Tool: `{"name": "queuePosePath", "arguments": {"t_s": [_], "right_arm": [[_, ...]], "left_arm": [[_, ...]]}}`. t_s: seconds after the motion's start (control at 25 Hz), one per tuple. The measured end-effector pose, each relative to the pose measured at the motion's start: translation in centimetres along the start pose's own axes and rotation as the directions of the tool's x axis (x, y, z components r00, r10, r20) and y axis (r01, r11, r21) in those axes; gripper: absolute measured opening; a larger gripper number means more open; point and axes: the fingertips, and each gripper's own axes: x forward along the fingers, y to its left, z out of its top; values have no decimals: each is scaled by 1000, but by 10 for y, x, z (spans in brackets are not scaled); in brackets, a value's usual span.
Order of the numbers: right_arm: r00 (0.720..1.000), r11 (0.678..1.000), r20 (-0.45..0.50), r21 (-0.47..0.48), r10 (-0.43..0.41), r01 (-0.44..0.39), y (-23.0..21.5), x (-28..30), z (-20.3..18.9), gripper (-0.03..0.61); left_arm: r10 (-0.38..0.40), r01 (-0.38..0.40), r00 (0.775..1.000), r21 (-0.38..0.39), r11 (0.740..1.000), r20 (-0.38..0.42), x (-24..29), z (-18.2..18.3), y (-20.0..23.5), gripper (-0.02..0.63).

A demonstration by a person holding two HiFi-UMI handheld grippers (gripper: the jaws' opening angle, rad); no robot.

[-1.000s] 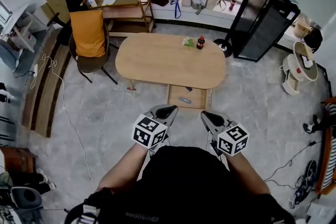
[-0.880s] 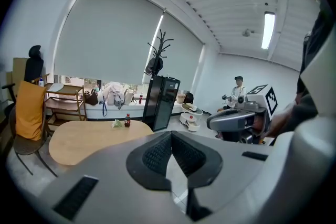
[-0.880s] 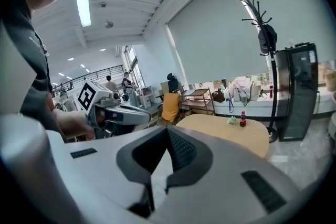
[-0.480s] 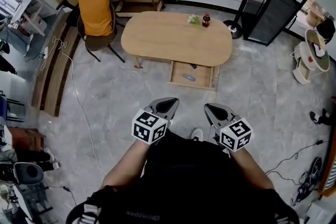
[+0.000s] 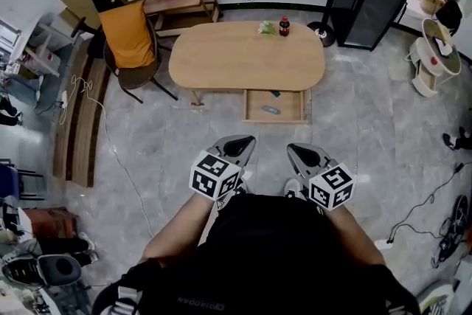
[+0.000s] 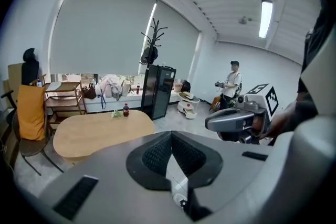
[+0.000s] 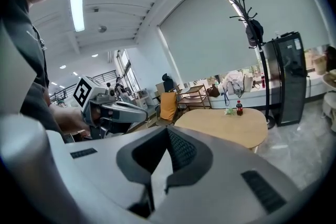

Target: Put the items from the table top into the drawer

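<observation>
Ground between you and the surface (image 5: 236,63) looks slightly wider than a second ago, so no pick is close. Your left hand-held gripper (image 5: 240,146) and right hand-held gripper (image 5: 301,153) are both pressed together, empty. The bottle (image 5: 283,26) and a small green thing (image 5: 265,27) wait at the far edge, and the drawer (image 5: 254,107) hangs open on the near side. A chair (image 5: 127,40) stands to the left.

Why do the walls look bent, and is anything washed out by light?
Head view: the wide lens bows straight lines around the table, which is lit evenly. Left gripper view: black rounded corners; the ceiling light blows out white. Right gripper view: same curving, same glare.
</observation>
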Motion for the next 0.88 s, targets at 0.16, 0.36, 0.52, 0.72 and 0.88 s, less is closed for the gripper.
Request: {"name": "queuePosePath", "arguments": {"t_s": [0.16, 0.36, 0.52, 0.72, 0.88], "right_arm": [[1000, 1000, 10, -8, -27, 27, 6, 7, 1, 3], [999, 999, 10, -11, -52, 52, 6, 14, 4, 3], [998, 998, 7, -15, -56, 56, 6, 17, 5, 3], [999, 999, 0, -20, -50, 50, 8, 21, 7, 3], [999, 998, -4, -28, -50, 50, 10, 22, 10, 3]], "left_arm": [[-31, 31, 1000, 18, 999, -1, -2, 2, 6, 5], [-48, 48, 999, 25, 999, 3, -4, 4, 14, 5], [-57, 56, 998, 29, 998, 3, -3, 6, 17, 5], [-53, 53, 998, 28, 998, 16, -5, 10, 22, 5], [-50, 49, 998, 27, 998, 22, -8, 13, 24, 5]]}}
